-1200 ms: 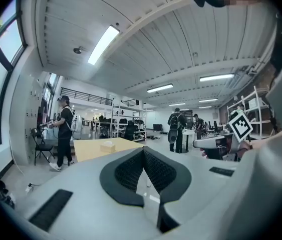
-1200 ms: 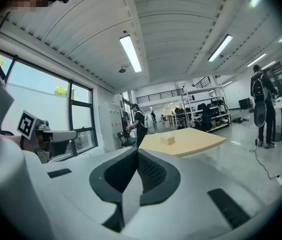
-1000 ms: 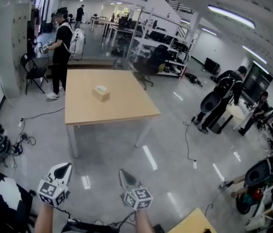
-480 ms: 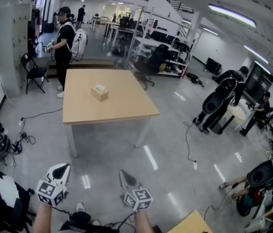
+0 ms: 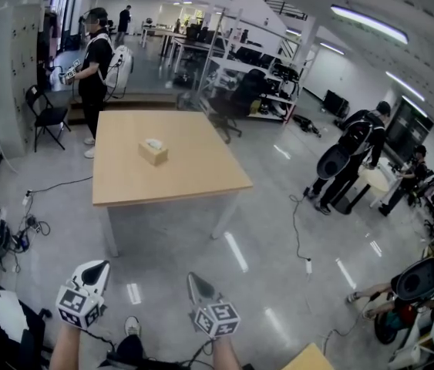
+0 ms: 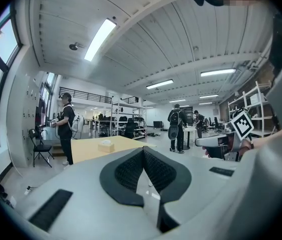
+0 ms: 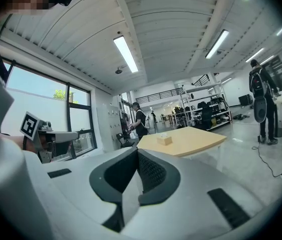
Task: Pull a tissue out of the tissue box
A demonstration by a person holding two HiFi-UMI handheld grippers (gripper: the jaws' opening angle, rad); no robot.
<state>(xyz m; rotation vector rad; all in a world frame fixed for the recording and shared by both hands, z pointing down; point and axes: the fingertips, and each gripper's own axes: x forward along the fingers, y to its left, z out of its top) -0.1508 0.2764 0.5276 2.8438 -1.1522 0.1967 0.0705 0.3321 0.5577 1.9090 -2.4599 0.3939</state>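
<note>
Tan tissue box untouched on the far bench; pull not begun

Tan and small, the tissue box (image 5: 153, 153) sits on the wooden bench (image 5: 201, 168), toward its left half and in from every edge, with a white tissue (image 5: 153, 143) poking up from its top slot. Nothing touches it, and I can make out nothing else on the bench top.

A stretch of shiny grey floor (image 5: 170, 237) lies between the bench and the person holding the grippers. The left gripper (image 5: 102, 267) and the right gripper (image 5: 196, 282) show side by side at the bottom of the head view, both aimed roughly toward the bench and well apart from the box. In the left gripper view the two dark pads (image 6: 128, 171) meet at their tips with nothing between them; the right gripper view shows the same, jaws together and empty.

At the bench's far left corner stands a person (image 5: 93, 64) with a white backpack (image 5: 122, 64), a folding chair (image 5: 45, 112) near the wall beside them. Other people (image 5: 355, 153) stand at the right of the room.

By my judgement none of the task is done. What is left: get to the bench, open one pair of jaws, pinch the raised tissue and draw it up and out; the other gripper may have to steady the light box so it does not lift with the tissue
</note>
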